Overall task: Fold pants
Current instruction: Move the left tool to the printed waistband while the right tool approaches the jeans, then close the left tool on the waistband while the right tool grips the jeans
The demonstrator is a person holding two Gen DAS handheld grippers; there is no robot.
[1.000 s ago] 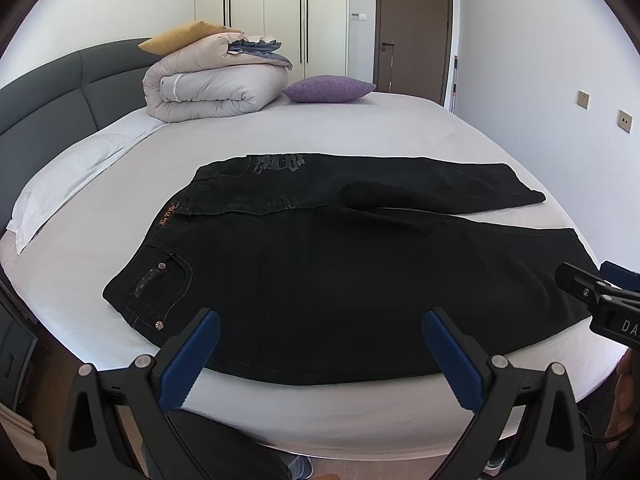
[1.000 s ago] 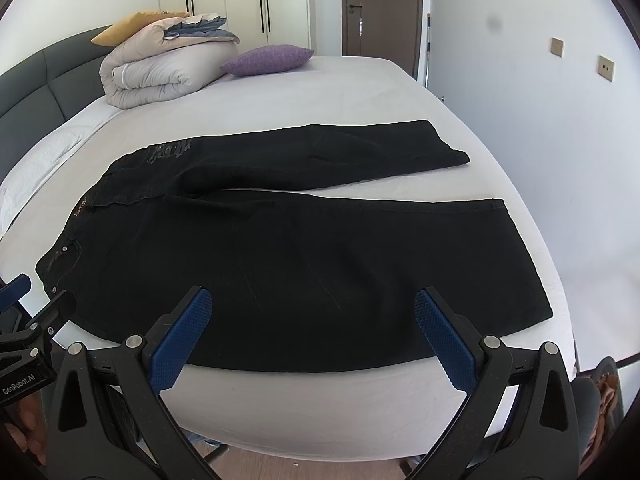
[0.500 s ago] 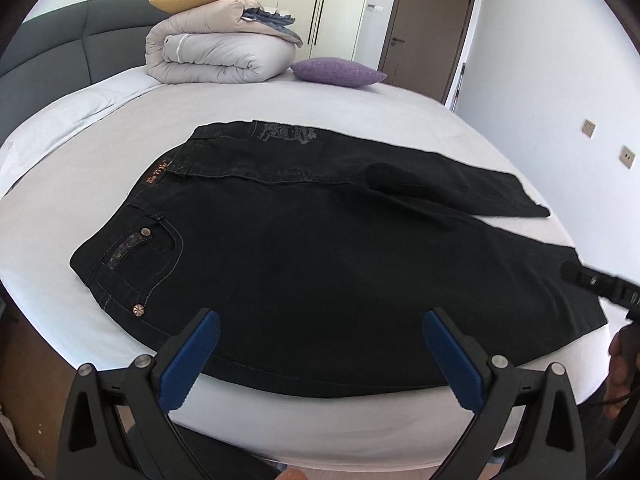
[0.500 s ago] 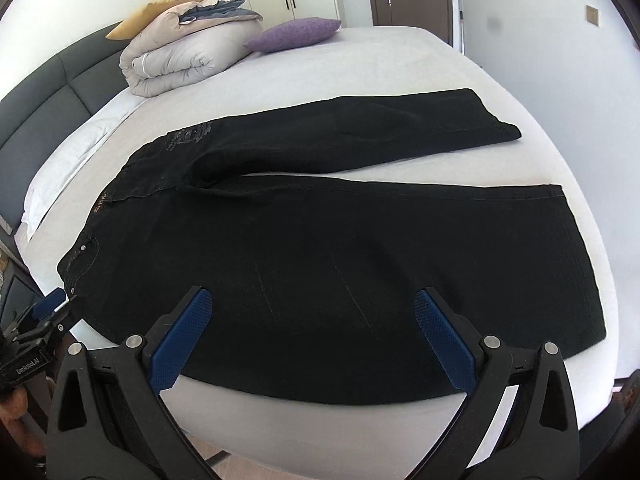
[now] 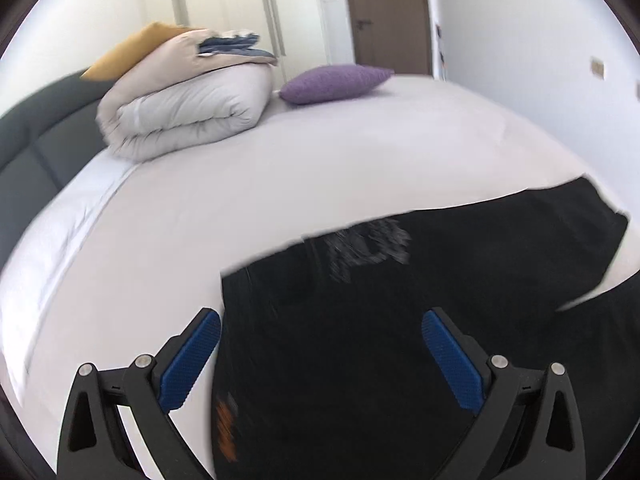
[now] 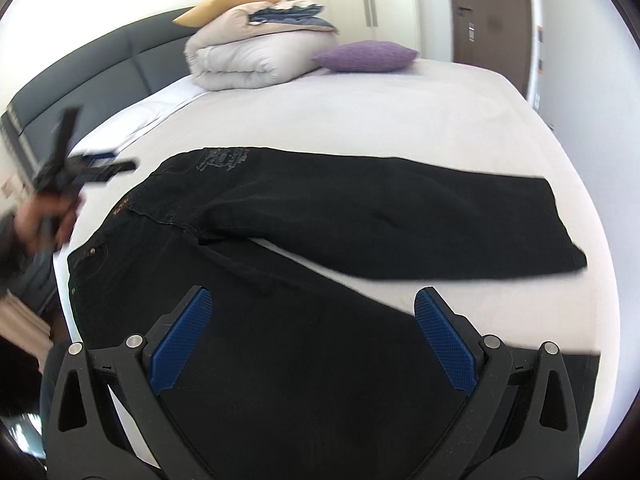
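Both grippers hover over unfolded black pants

Pants lie spread across the frame's centre on the bed; left gripper and right gripper have jaws wide, empty. Pinching one layer risks a crooked fold

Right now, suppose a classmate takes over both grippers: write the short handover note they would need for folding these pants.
Left gripper: open, empty, above the waist end of the black pants.
Right gripper: open, empty, above the near leg.
Pants: flat on the white bed, waistband toward the headboard side, the two legs spread apart in a V.
Also on the bed, clear of the pants: a rolled duvet and a purple cushion.
Done: nothing folded yet.
Left: grip the fabric, bring one leg onto the other, then fold lengthwise.
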